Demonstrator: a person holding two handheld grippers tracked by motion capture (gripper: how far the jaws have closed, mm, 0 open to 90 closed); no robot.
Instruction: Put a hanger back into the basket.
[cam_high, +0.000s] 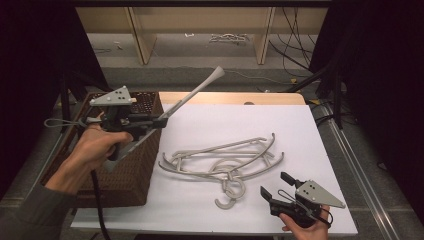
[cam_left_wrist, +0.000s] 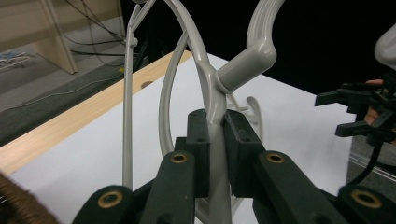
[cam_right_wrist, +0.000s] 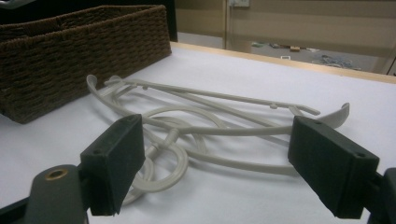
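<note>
The hanger (cam_high: 192, 96) I hold is off the table, pinched in my left gripper (cam_high: 161, 121) by the stem just below its hook, as the left gripper view shows: the two black pads press flat on the grey plastic from both sides, with the hook (cam_left_wrist: 254, 51) curving away above them. I grip it there because the stem is the narrow part where shoulders and hook meet, so I judge it will not swing much. In the high view it slants up and away from the gripper, one end high over the table's far side, the other low over the wicker basket (cam_high: 125, 170) at my left. That basket seems to be where it should go.

My right gripper (cam_high: 277, 186) rests near the front edge of the white table top (cam_high: 280, 125), its jaws spread wide with nothing between them. It points at the pile of hangers (cam_high: 220, 160) lying tangled just ahead, hooks overlapping. I keep it open and close by, I think, so it can steady or take the next one.
</note>
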